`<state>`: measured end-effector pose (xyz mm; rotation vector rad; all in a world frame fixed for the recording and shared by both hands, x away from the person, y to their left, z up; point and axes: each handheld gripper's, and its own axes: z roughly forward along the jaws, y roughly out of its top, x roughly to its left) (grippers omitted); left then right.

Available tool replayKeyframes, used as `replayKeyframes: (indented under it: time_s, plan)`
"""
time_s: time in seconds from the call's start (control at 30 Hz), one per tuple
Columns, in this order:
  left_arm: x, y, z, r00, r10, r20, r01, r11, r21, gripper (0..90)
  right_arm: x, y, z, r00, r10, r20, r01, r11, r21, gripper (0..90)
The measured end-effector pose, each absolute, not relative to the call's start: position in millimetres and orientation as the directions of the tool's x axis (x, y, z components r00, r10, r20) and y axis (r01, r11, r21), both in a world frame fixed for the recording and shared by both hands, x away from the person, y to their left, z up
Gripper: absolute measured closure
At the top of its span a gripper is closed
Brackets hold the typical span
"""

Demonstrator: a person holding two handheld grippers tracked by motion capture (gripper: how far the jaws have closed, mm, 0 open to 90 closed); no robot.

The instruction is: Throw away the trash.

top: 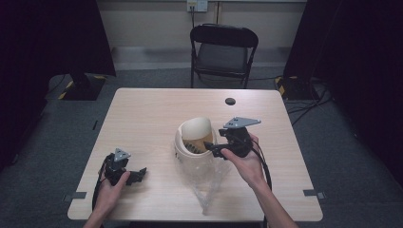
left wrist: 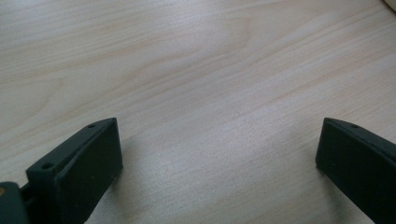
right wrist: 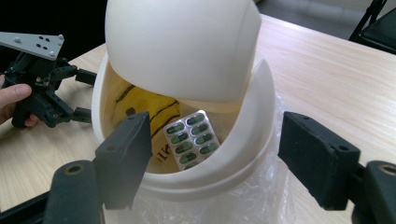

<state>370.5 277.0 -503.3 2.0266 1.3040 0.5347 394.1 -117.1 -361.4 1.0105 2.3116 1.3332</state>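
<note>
Near the tabletop's (top: 142,114) middle, the right claw (right wrist: 212,154), open, hangs over the bin (right wrist: 187,182) above a dropped pill pack (right wrist: 191,139); withdrawing likely follows.

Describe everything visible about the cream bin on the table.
The cream bin is a small round tabletop waste bin of smooth plastic, standing upright near the middle of the wooden table. Its domed swing lid is tipped open. A clear plastic bag wraps its lower body and trails toward the person. Inside lie a blister pack of green capsules and yellow packaging. The right hand-held gripper is open at its rim.
</note>
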Motion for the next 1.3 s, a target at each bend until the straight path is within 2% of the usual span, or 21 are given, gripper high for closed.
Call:
replayKeyframes:
  time_s: [0.53, 1.3]
  plan:
    - [369.9, 277.7, -503.0, 0.426, 0.905, -0.006, 0.634, -0.294, 0.715, 0.0, 390.7, -144.8, -364.2, -0.639, 0.762, 0.100, 0.442, 0.258, 0.859, 14.4]
    - [369.8, 277.5, -503.2, 0.424, 0.905, -0.009, 0.635, -0.291, 0.715, 0.0, 382.1, -198.0, -382.0, -0.524, 0.846, 0.094, 0.487, 0.207, 0.849, 14.1]
